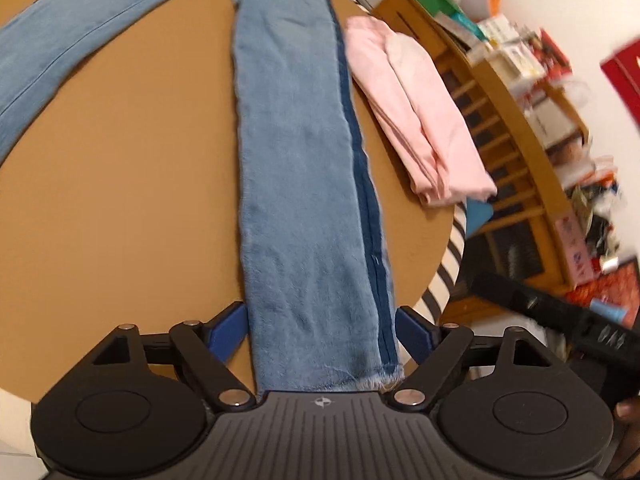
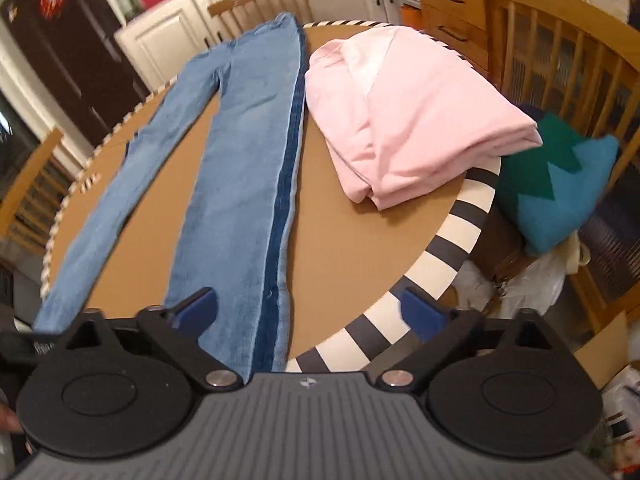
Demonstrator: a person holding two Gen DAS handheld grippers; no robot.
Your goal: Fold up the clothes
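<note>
A round brown table (image 2: 352, 240) carries jeans (image 2: 240, 168) spread flat, legs apart, beside a folded pink top (image 2: 420, 120). The left gripper (image 1: 322, 332) straddles a leg hem, jaws apart; the right gripper (image 2: 312, 312) hovers, also apart. Next, probably: pinch hems, fold leg onto leg.

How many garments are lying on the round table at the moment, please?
2: the blue jeans spread flat across the table, legs toward the grippers, and the folded pink garment beside them near the table's striped edge.
</note>
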